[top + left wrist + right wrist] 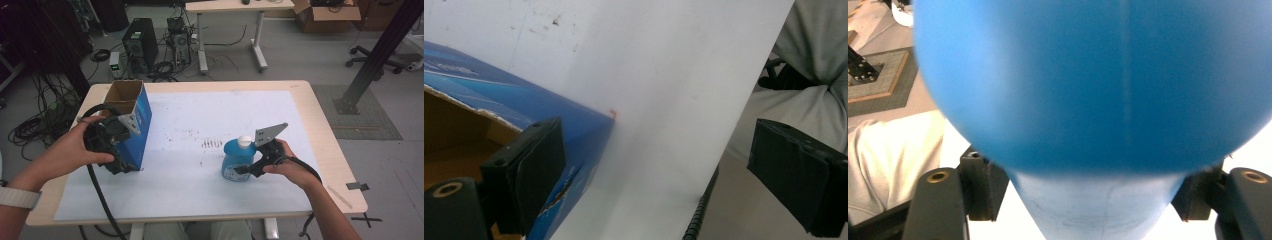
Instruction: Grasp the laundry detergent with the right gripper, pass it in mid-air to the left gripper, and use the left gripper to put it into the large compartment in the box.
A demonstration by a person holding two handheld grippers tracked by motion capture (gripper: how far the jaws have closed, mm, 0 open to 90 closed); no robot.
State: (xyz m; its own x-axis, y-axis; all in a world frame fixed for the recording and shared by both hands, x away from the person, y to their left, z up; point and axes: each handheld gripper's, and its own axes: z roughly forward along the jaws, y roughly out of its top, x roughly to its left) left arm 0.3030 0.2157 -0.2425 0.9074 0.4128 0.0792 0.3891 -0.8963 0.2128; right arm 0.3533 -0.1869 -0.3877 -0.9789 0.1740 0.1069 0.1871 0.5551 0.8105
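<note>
Your left hand (67, 150) grips the black two-jaw left gripper (114, 145), jaws spread wide. Your right hand (290, 167) holds the black two-jaw right gripper (245, 169), jaws closed against something between them. Both forearms enter from the bottom edge.

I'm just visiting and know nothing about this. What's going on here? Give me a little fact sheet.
surface: table with a white mat
box: blue box, open top, at the mat's left
bottle: blue bottle with a white cap, right of centre
left gripper: jaws wide apart, one at the box's torn edge
right gripper: jaws on either side of the bottle; grip cannot be confirmed
</note>
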